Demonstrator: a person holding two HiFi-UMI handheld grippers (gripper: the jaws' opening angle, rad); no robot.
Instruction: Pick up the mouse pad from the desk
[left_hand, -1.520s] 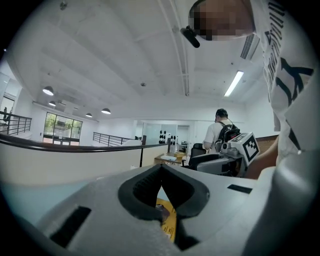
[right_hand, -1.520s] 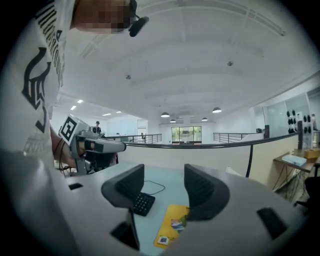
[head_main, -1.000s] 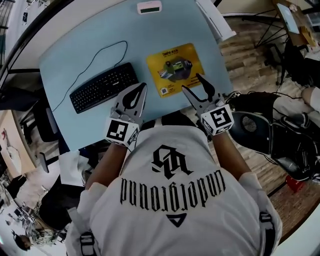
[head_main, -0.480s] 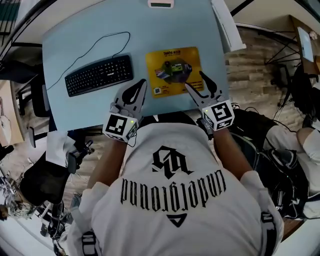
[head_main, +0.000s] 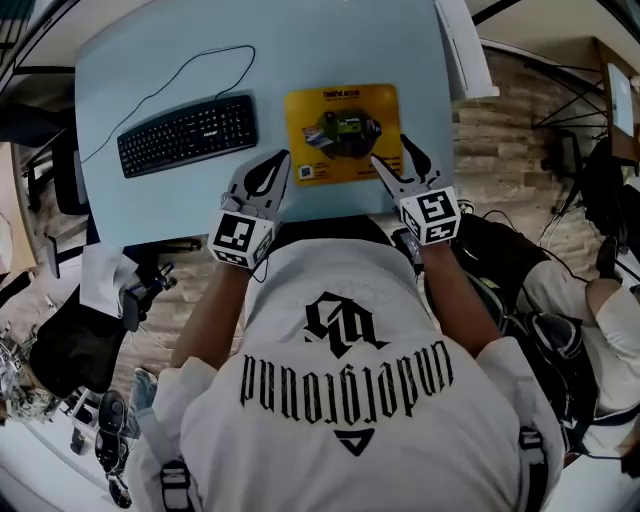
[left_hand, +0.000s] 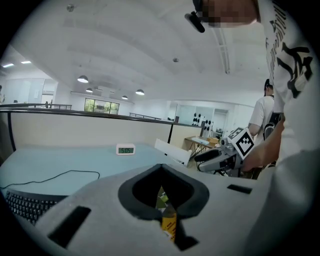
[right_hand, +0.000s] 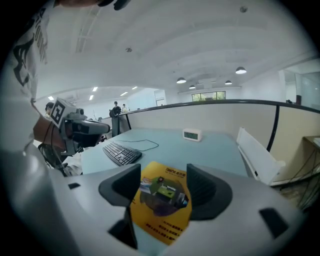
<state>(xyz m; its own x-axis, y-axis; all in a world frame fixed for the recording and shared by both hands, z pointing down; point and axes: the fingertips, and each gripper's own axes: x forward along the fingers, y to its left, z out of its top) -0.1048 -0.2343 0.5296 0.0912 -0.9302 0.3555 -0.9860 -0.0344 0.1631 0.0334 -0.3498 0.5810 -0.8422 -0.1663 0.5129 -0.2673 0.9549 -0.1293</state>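
Yellow mouse pad lies flat on the light-blue counter, near the front edge, right of ctr, w/ dark printed artwork in its middle. Nothing grips it.

Left hand-held gripper hangs just beside the pad's left edge, by its near corner; can't tell if it touches. Jaws clenched, tips meeting, nothing btwn them. In the left gripper view only a thin sliver of yellow pad shows thru the gap below the tips.

Right hand-held gripper sits over the pad's near-right corner, angled down. Jaws apart & opening. In the right gripper view the pad fills the space btwn them, but it lies on the counter beyond, gripper faces not pressing on it, so released, no grip.

Black keyboard is left of the pad, apart from it, slightly skewed; its thin cable loops toward the back of the counter. Small white digital clock stands at the far edge. White flat panel runs along the counter's right side.

Person in white tee w/ black print holds both grippers close to the body, each w/ a marker cube at the rear.
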